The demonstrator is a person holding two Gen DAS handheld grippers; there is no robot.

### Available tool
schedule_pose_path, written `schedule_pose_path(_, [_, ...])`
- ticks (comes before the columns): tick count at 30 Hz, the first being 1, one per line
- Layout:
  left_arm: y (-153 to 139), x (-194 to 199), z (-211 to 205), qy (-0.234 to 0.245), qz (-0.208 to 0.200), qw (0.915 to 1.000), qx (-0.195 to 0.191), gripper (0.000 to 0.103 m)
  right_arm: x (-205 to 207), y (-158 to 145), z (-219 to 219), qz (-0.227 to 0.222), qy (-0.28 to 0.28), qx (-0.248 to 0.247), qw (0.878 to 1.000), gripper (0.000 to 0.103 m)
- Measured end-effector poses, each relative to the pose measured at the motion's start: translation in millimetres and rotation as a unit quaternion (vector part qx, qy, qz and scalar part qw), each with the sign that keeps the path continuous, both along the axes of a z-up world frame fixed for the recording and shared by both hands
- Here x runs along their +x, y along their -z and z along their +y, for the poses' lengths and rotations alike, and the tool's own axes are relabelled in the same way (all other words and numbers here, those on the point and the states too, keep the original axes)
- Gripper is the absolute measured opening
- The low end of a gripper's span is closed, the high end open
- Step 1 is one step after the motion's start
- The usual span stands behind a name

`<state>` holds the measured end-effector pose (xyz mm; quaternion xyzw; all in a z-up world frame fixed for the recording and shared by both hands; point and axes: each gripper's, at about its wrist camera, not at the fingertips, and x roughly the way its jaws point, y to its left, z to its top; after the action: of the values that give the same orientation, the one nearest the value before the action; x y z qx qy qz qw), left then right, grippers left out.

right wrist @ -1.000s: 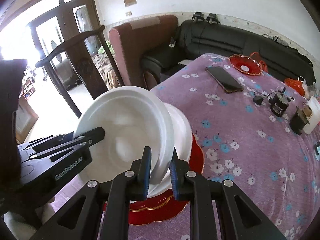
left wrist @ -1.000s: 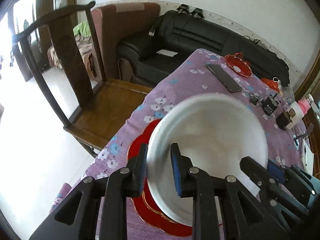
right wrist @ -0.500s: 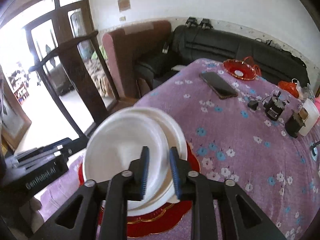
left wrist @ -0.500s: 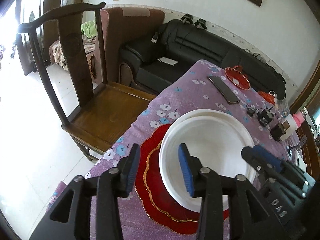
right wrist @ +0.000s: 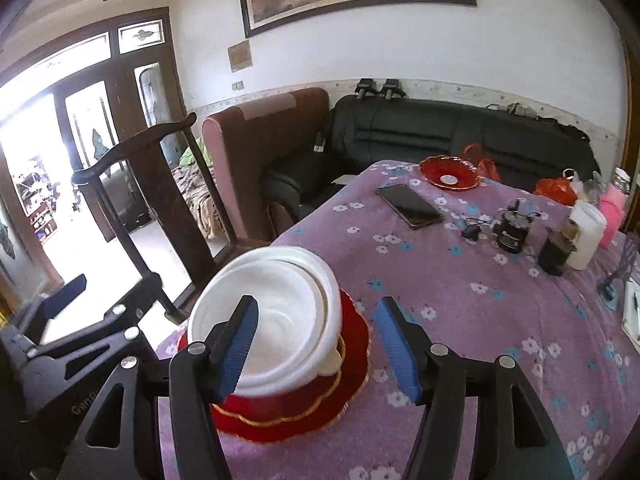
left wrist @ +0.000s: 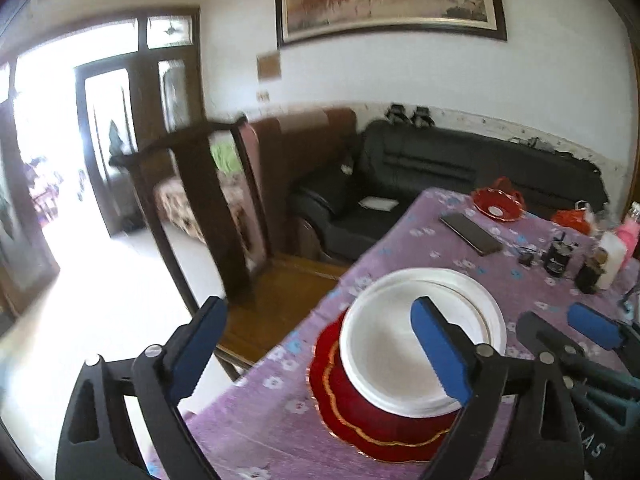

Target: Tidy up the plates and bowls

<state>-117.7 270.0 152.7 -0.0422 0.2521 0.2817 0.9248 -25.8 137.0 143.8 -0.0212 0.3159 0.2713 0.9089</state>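
Observation:
A stack of white bowls (left wrist: 400,344) (right wrist: 276,320) sits on red gold-edged plates (left wrist: 360,424) (right wrist: 352,364) near the corner of the purple flowered table (right wrist: 480,320). My left gripper (left wrist: 316,312) hovers above and short of the stack. Its jaws are opening wide, with nothing pressed between the blue pads. My right gripper (right wrist: 316,308) hangs at the stack's right side, its jaws also opening and free of the bowls. The right gripper (left wrist: 552,320) shows at the right edge of the left wrist view, and the left gripper (right wrist: 114,284) at the left edge of the right wrist view.
A dark phone (right wrist: 408,204) and a small red dish (right wrist: 448,172) lie farther back on the table. Black canisters (right wrist: 512,232), a white bottle (right wrist: 586,236) and a pink bottle stand at the right. A wooden chair (left wrist: 200,208) and a black sofa (left wrist: 460,168) flank the table's edge.
Both grippers let go of the white bowl's rim, opened, and drew back and upward. The bowl, tilted before, now rests level on the stack.

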Motion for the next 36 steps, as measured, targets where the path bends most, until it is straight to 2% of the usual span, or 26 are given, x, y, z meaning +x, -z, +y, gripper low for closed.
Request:
schedule_pose_path(2, [-2,-4,-6,0.006,-0.001,1.0000,0.006,0.094,-7,1,-8,-0.004,0.007,0.004,1.000,0.066])
schedule_pose_path(8, [0,-13,-17,0.036,0.008,0.9988,-0.031,0.095,-21,7,-36,0.000,0.032,0.012,0.999,0.073])
schedule_pose_path(14, [-5,-20,-37,0.051,0.006,0.9983,-0.026,0.095,-34,16,-60,0.004,0.050,0.013,0.999,0.074])
schedule_pose_path(25, [-12,-36,-76,0.105,-0.009,0.9939,-0.035,0.095,-52,23,-107,0.010,0.103,0.055,0.993,0.080])
schedule_pose_path(36, [-4,-34,-99,0.130,0.000,0.9911,-0.030,0.095,-58,31,-114,0.006,0.115,0.044,0.992,0.082])
